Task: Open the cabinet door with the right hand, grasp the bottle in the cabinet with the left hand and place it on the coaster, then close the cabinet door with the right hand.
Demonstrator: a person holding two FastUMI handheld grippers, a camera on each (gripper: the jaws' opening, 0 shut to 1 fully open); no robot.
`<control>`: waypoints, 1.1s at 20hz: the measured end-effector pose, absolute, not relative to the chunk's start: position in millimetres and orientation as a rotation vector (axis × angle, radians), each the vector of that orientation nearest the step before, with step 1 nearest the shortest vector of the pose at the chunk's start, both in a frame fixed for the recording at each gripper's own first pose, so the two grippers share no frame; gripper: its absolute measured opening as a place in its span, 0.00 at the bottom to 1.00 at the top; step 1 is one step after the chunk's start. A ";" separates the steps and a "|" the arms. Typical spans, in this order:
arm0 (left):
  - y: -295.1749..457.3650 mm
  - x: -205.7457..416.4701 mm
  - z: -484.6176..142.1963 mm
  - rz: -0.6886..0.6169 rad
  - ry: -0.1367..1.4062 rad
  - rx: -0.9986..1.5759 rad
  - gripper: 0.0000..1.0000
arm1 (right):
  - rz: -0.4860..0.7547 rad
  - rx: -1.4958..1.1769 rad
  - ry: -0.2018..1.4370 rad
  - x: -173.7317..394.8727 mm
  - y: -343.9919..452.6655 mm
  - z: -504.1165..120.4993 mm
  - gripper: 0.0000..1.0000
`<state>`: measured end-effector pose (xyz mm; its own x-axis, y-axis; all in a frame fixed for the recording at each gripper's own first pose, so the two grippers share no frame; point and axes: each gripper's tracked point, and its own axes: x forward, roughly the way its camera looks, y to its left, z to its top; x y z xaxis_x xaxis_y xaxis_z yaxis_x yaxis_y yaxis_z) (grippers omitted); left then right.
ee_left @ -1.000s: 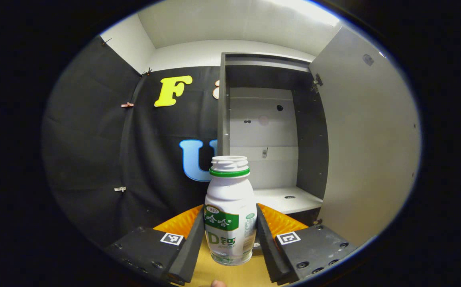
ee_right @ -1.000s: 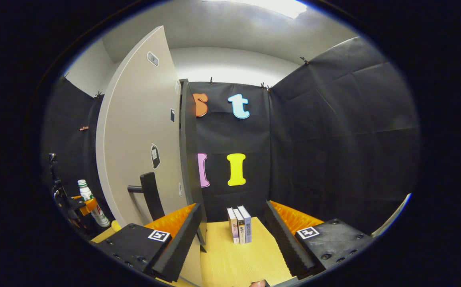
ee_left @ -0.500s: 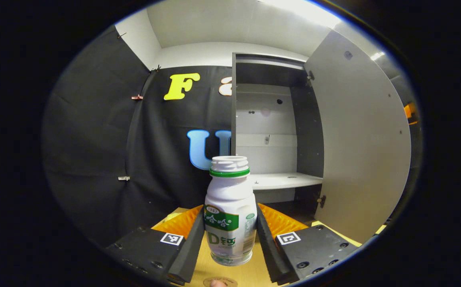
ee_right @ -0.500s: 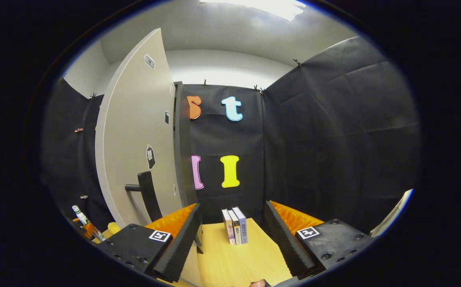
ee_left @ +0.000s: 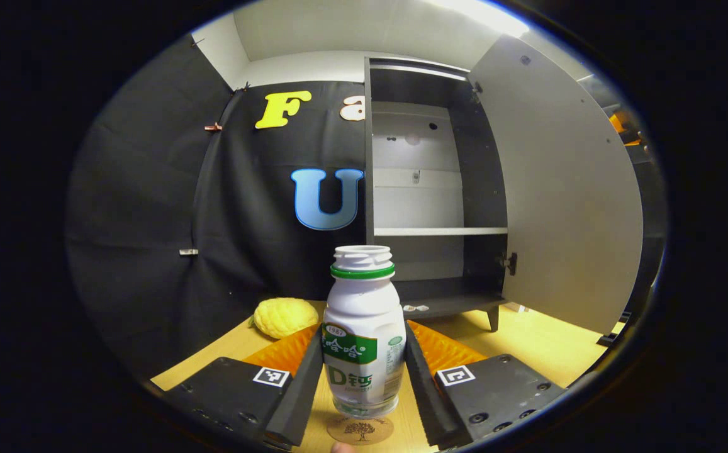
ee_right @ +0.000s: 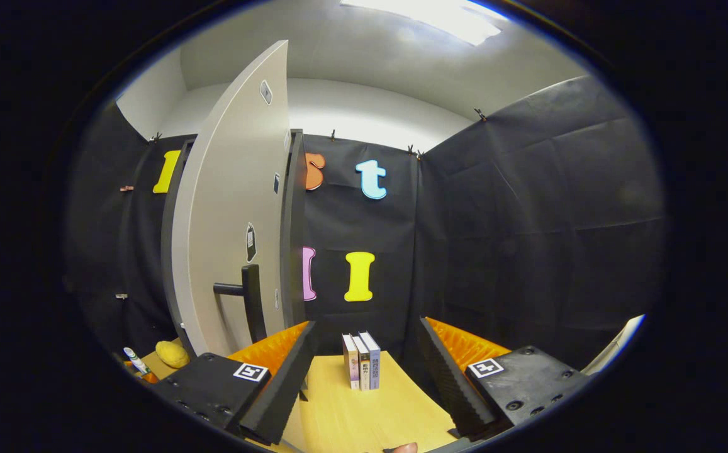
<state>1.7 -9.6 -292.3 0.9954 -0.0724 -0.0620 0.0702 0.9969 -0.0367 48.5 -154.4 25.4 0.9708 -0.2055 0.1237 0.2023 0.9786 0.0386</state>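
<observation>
Left gripper (ee_left: 364, 377): we log it clamped on the bottle's (ee_left: 362, 333) labelled belly, upright just above the coaster (ee_left: 360, 430), perhaps not yet touching. We judge the uncapped plastic bottle light, smooth and slightly squeezable; the mid-body hold suits it. Cabinet door (ee_left: 565, 189): wide open. Right gripper (ee_right: 364, 377): fingers apart, empty, level over the table (ee_right: 364, 421), near the door handle (ee_right: 247, 296).

Bottle (ee_left: 362, 340) label reads "1987" and a big "D" w/ Chinese chars; book spines (ee_right: 361, 361) prob. unreadable.
</observation>
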 end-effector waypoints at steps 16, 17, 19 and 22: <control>-10.0 2.5 -388.0 -0.123 0.119 -0.061 0.72 | -0.313 0.065 -0.015 41.6 -170.5 1.4 0.98; -10.1 1.7 -389.2 -0.119 0.125 -0.066 0.72 | -0.318 0.064 -0.017 40.1 -171.3 2.2 0.98; -8.5 1.5 -387.2 -0.107 0.129 -0.060 0.73 | -0.319 0.063 -0.018 40.1 -170.7 1.7 0.98; -11.5 1.0 -385.8 -0.112 0.144 -0.081 0.78 | -0.316 0.055 -0.011 39.9 -169.2 -2.8 0.98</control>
<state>1.0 -11.5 -385.8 0.9833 -0.1172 -0.1390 0.1055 0.9904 -0.0890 39.9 -169.2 -2.8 0.9504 -0.3111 0.0017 0.3106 0.9489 0.0560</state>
